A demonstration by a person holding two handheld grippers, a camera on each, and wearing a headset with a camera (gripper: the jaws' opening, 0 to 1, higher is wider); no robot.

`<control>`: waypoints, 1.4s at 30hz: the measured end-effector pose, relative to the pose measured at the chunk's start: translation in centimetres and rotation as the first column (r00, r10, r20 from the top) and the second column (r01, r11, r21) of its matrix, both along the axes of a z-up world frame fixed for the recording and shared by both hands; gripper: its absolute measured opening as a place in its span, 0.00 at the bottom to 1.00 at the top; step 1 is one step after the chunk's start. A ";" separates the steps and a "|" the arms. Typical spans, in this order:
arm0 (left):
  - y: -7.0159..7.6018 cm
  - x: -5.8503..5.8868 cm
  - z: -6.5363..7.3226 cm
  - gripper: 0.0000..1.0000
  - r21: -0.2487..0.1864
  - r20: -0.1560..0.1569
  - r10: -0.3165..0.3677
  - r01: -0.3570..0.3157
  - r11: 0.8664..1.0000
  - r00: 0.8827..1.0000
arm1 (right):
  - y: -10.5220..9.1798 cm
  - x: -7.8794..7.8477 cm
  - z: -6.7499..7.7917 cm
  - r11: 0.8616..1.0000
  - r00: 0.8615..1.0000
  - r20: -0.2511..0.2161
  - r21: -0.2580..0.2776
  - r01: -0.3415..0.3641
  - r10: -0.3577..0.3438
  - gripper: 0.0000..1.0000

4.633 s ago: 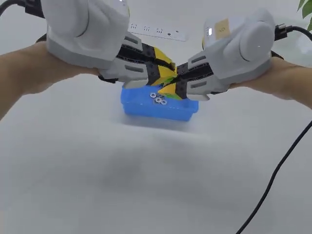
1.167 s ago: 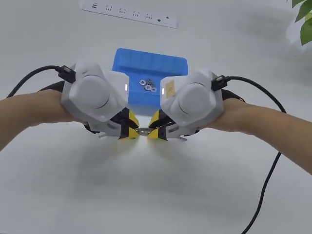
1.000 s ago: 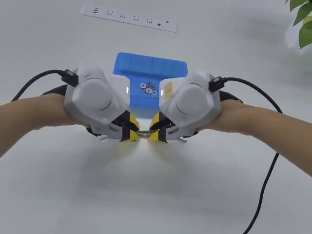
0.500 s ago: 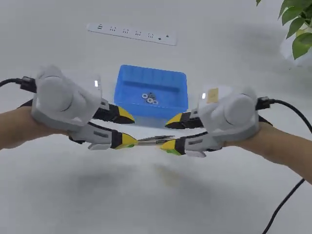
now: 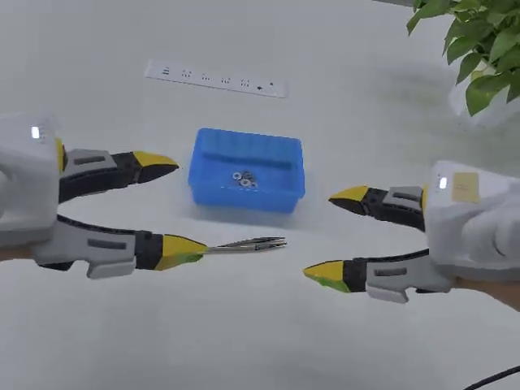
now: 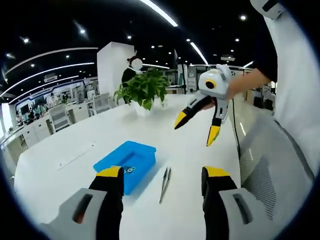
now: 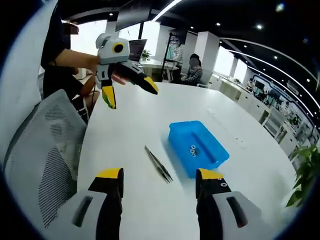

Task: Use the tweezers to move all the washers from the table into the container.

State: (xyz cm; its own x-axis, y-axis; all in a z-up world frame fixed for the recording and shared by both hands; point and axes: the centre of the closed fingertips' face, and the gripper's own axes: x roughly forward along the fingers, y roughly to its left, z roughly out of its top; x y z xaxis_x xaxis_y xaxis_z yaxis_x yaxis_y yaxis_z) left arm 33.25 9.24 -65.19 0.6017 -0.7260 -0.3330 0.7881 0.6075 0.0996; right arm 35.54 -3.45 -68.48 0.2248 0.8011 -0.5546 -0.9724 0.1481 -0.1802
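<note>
Gaping wide, left gripper (image 5: 192,206) and right gripper (image 5: 317,235) fingers (image 5: 327,272) touch nothing.

The slim grey metal tweezers (image 5: 248,244) are gleaming on the smooth, matt white bench (image 5: 244,333). The rectangular blue plastic container (image 5: 244,197) is looking slightly glossy, holding small shiny silver metal washers (image 5: 242,177).

A white power strip (image 5: 218,79) lies on the white table (image 5: 268,333) at twelve o'clock, and a leafy green plant (image 5: 471,41) stands at two o'clock.
</note>
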 end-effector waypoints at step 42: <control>0.1 -4.0 3.6 1.00 0.009 0.032 0.119 -0.120 0.993 0.992 | -1.6 -3.2 5.1 0.997 0.992 0.113 0.055 0.054 -0.060 1.00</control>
State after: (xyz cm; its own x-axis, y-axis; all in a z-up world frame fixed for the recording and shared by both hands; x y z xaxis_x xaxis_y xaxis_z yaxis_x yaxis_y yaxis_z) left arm 29.27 9.33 -61.63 0.6941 -0.6449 -0.3198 0.7064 0.6958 0.1300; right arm 32.30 -5.09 -63.36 0.3306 0.8121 -0.4809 -0.9355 0.2146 -0.2807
